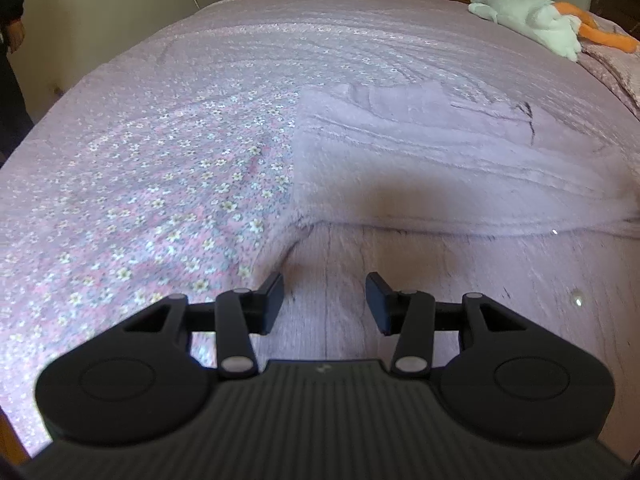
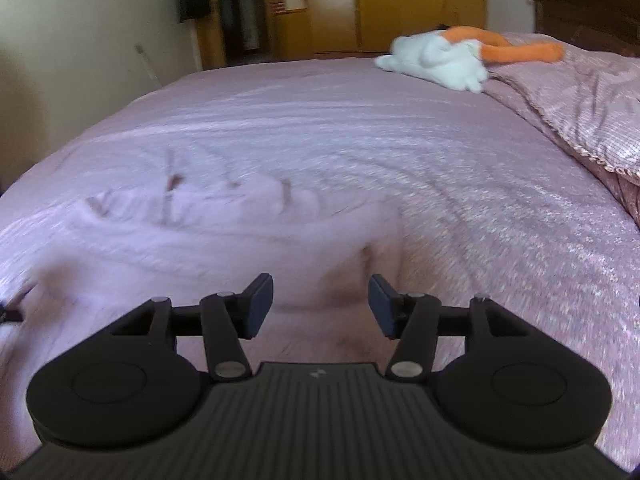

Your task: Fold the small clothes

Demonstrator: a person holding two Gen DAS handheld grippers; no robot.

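A fluffy lilac garment (image 1: 420,152) lies flat on the flowered pink bedspread (image 1: 160,184), with a dark drawstring showing at its far right. A smoother pink layer of cloth (image 1: 400,276) lies in front of its near edge. My left gripper (image 1: 325,285) hovers open over that layer, nothing between its fingers. In the right wrist view the same garment (image 2: 200,232) spreads to the left and centre, blurred. My right gripper (image 2: 321,285) stands open just above its near right part, nothing between the pads.
A white and orange plush toy (image 2: 440,60) lies at the far right of the bed, next to a bunched pink quilt (image 2: 580,112). A dark wooden headboard (image 2: 592,12) stands behind. A person's dark sleeve (image 1: 10,0) shows at the far left.
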